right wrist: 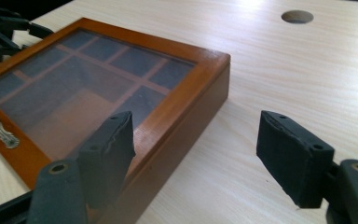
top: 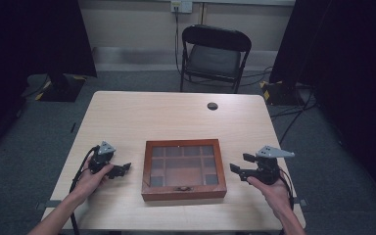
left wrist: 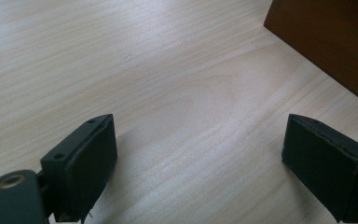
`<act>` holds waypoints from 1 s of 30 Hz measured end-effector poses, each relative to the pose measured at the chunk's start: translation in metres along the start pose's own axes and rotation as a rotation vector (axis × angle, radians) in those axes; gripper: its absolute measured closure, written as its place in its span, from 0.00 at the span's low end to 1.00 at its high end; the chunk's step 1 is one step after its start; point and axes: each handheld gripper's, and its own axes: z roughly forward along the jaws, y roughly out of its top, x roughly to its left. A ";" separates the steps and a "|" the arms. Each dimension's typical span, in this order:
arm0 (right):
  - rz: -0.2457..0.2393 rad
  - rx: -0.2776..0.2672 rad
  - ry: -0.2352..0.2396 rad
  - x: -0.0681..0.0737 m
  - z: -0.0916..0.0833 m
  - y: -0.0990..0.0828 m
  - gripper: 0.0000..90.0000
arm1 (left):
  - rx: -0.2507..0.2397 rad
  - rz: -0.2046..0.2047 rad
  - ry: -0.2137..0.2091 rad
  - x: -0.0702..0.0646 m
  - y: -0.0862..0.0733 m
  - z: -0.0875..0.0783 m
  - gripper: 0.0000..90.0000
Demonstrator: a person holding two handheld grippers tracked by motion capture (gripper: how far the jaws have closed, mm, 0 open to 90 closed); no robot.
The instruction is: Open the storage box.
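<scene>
Jaws of both grippers gape empty beside the closed wooden box (top: 184, 169), its glass-topped compartments seemingly bare.

No legible text, label, brand, number or sign anywhere.

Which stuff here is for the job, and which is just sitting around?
For the job:
- wooden box with glass lid, shut, between the grippers
- left gripper, open, holding nothing
- right gripper, open, holding nothing

Just there:
- table
- folding chair behind the table
- round hole in the tabletop
</scene>
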 end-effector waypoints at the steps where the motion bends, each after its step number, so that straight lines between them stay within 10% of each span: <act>1: 0.000 -0.002 0.002 0.001 -0.001 0.002 0.30 | 0.000 0.000 0.000 0.000 0.000 0.000 0.11; 30: -0.018 -0.033 0.234 0.037 -0.001 0.032 0.52 | 0.000 -0.001 0.000 0.000 0.000 0.000 0.11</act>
